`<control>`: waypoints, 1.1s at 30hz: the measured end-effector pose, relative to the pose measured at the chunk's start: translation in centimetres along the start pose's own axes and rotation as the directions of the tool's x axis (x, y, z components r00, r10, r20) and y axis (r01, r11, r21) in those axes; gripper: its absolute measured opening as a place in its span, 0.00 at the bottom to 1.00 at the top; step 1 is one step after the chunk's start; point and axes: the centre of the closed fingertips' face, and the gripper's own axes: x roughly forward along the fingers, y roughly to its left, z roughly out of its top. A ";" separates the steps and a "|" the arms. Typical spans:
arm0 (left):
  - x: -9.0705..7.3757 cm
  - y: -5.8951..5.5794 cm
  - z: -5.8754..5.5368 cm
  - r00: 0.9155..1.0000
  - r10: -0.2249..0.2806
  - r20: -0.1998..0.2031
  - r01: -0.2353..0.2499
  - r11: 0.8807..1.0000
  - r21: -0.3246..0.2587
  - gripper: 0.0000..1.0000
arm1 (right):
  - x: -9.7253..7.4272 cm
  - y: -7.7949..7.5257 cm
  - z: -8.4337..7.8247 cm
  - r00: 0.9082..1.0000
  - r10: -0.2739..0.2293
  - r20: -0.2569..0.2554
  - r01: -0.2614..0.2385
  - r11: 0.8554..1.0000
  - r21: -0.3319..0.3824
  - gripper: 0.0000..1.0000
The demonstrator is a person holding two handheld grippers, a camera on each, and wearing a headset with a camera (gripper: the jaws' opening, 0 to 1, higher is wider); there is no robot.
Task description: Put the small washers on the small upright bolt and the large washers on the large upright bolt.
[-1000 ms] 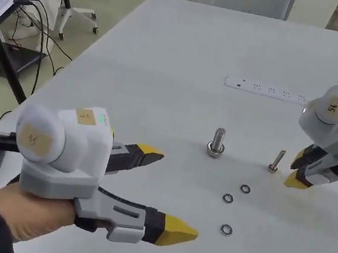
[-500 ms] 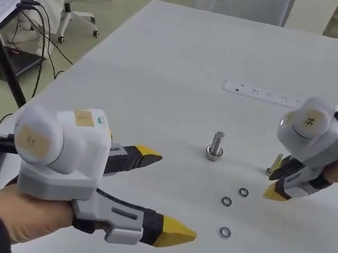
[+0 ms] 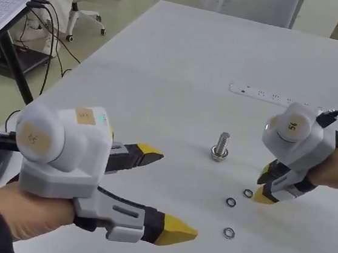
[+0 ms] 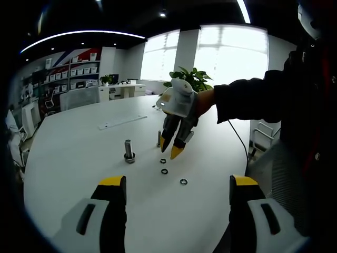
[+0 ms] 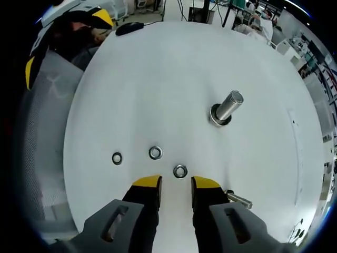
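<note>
Starting at the left with the left gripper (image 3: pixel 170 194): spread wide, clutching nothing, parked over the near side of the table (image 3: pixel 163 71), exactly as a second ago. Across to the middle: large bolt (image 3: pixel 220 146) upright, well clear of both tools; ring at its foot possibly a washer, possibly the bolt's own head, impossible to call. Just right of it and nearer, three loose washers (image 3: pixel 230 202) flat on the tabletop, not yet on either bolt. And here, the action: right gripper (image 5: pixel 176 183), a second ago up beside the small bolt (image 4: pixel 159 138), now swung down and inward, tips just short of the closest washer (image 3: pixel 247 193). Narrow gap between the jaws, nothing pinched. Small bolt upright just behind that tool, going by the left gripper view. Looks like the opening of a first pick; too small to judge that washer's size, so no telling yet which bolt for it.
</note>
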 end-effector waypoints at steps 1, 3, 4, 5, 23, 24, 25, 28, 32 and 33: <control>0.0 0.1 0.0 1.000 0.002 0.000 -0.002 1.000 0.000 0.80 | 0.1 0.0 0.0 1.000 0.001 -0.002 -0.001 1.000 -0.002 0.24; 0.0 0.1 0.0 1.000 0.005 0.000 -0.005 1.000 -0.002 0.80 | 0.4 -0.2 0.1 1.000 0.001 -0.003 -0.001 1.000 -0.007 0.23; 0.0 0.1 -0.1 1.000 0.006 -0.001 -0.006 1.000 -0.002 0.80 | 0.6 -0.3 0.0 1.000 0.004 -0.004 -0.004 1.000 -0.005 0.23; 0.0 0.1 -0.1 1.000 0.005 -0.001 -0.005 1.000 -0.004 0.80 | 0.7 -0.3 0.0 1.000 0.003 -0.006 -0.003 1.000 -0.004 0.23; 0.1 0.3 -0.2 1.000 0.011 -0.003 -0.011 1.000 -0.014 0.80 | 2.1 -0.9 -0.7 0.999 0.007 -0.038 -0.008 1.000 -0.026 0.18; 0.1 0.3 -0.2 1.000 0.011 -0.003 -0.011 1.000 -0.014 0.80 | 2.1 -0.9 -0.7 0.999 0.010 -0.040 -0.011 1.000 -0.025 0.18; 0.1 0.3 -0.2 1.000 0.011 -0.004 -0.011 1.000 -0.015 0.80 | 2.1 -0.9 -0.7 0.999 0.011 -0.041 -0.012 1.000 -0.025 0.17; 0.2 0.3 -0.3 1.000 0.009 -0.004 -0.009 1.000 -0.016 0.80 | 2.1 -0.9 -0.7 0.999 0.015 -0.032 -0.015 1.000 -0.022 0.15; 0.1 0.3 -0.2 1.000 0.010 -0.004 -0.010 1.000 -0.016 0.80 | 2.0 -1.0 -0.7 1.000 0.017 -0.024 -0.017 1.000 -0.016 0.15; 0.1 0.3 -0.2 1.000 0.009 -0.004 -0.009 1.000 -0.017 0.80 | 2.0 -1.0 -0.7 1.000 0.017 -0.023 -0.017 1.000 -0.018 0.15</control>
